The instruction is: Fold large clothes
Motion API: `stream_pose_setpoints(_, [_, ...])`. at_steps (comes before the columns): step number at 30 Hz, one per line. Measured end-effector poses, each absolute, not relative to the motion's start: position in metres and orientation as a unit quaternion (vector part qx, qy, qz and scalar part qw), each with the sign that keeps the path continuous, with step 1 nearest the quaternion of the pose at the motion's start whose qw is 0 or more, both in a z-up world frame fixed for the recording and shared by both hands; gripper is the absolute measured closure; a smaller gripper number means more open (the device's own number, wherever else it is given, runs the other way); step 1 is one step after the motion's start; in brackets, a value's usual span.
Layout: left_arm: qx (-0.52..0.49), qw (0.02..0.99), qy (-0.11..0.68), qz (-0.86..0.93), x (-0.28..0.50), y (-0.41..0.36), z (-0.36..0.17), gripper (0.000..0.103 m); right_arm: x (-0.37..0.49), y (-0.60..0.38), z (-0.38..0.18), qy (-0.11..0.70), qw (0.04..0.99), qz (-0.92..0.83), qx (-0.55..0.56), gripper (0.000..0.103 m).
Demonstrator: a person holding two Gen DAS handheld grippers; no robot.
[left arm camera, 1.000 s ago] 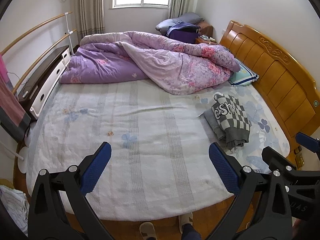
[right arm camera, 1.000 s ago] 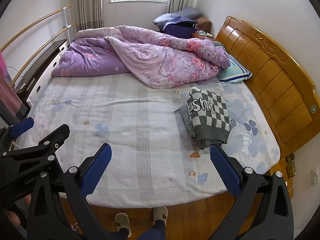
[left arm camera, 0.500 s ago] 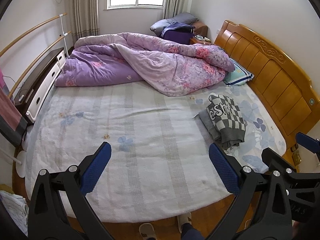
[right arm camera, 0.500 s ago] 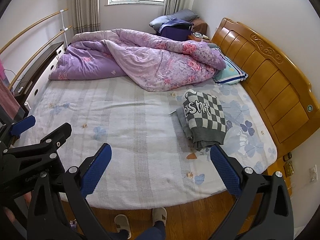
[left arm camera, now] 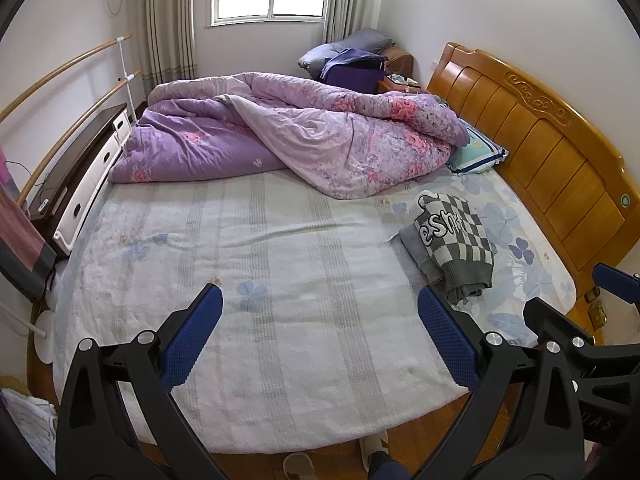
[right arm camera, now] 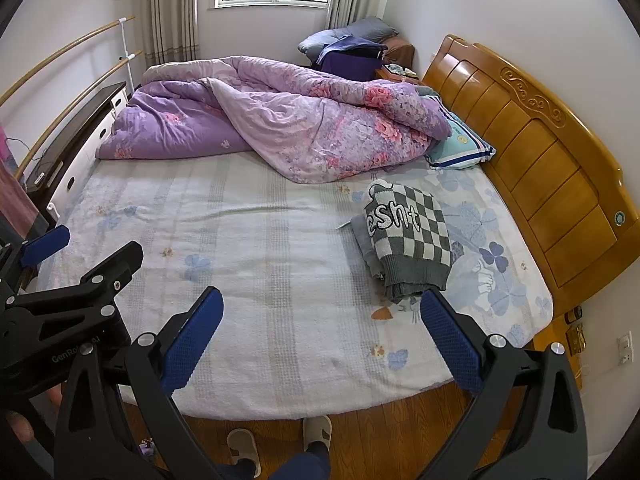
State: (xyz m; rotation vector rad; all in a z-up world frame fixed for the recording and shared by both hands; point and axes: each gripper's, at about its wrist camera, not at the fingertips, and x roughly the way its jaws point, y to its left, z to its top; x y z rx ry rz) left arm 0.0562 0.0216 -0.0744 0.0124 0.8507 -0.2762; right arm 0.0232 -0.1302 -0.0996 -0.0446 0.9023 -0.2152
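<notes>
A folded grey-and-white checked sweater [left arm camera: 454, 242] lies on top of a folded grey garment [left arm camera: 416, 250] on the right side of the bed, near the headboard. It also shows in the right wrist view [right arm camera: 408, 240]. My left gripper [left arm camera: 320, 336] is open and empty, held above the bed's near edge. My right gripper [right arm camera: 322, 338] is open and empty, also above the near edge, to the right of the left one. Both are well short of the sweater.
A crumpled purple floral quilt [left arm camera: 304, 136] fills the far half of the bed. A light blue pillow [left arm camera: 476, 152] lies by the wooden headboard [left arm camera: 552, 152]. A dark cabinet [left arm camera: 76, 176] and wooden rails stand at left. The person's slippers [right arm camera: 280, 440] are on the wooden floor.
Both grippers have drawn back and risen a little from the bed, so more of the room shows. The sweater has not moved. Both grippers stay open.
</notes>
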Motion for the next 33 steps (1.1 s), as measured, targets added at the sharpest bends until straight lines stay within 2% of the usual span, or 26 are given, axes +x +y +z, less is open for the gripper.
stream_pose_setpoints(33, [0.010,0.899,0.418,-0.130,0.0595,0.0210,-0.0780,0.005,0.0295,-0.1298,-0.1061,0.440,0.891,-0.104,-0.025,0.008])
